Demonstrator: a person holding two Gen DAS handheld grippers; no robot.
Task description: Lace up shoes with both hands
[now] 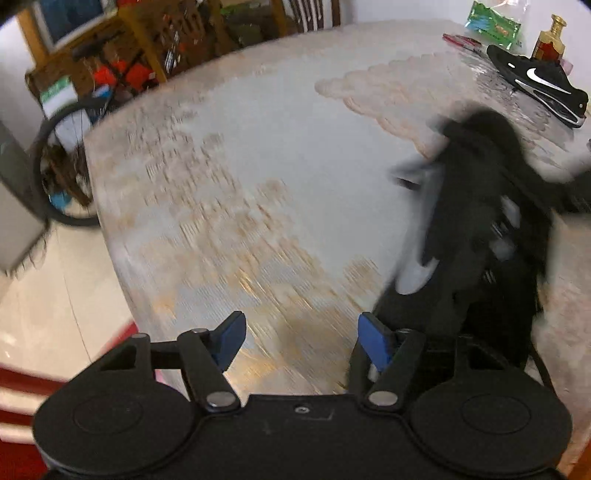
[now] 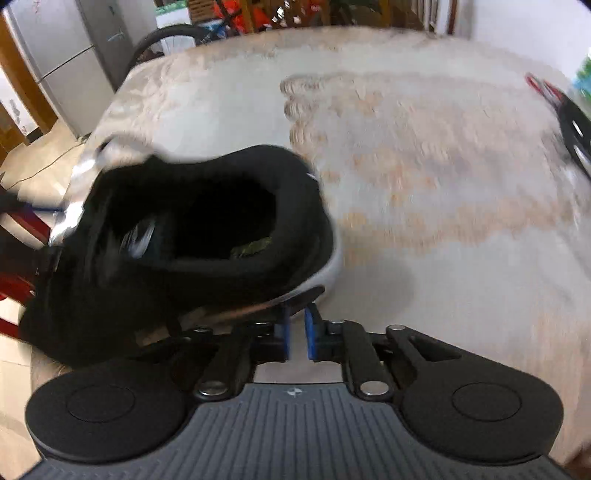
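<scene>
A black shoe (image 2: 221, 266) with a white sole lies tilted on the table in the right wrist view, its opening facing the camera. My right gripper (image 2: 298, 332) has its blue pads almost together, pinching the edge of the shoe at the heel; blur hides the exact contact. In the left wrist view the same shoe (image 1: 476, 221) is a dark blur at the right. My left gripper (image 1: 303, 341) stands open over bare tablecloth just left of it, nothing between its fingers. A second black shoe (image 1: 539, 85) with a white swoosh rests at the far right.
The table (image 1: 258, 147) has a pale patterned cloth. A green packet (image 1: 491, 22), a red item (image 1: 461, 40) and a bottle (image 1: 550, 40) sit at its far right. Beyond its left edge are a bicycle wheel (image 1: 55, 166) and a fridge (image 2: 74, 55).
</scene>
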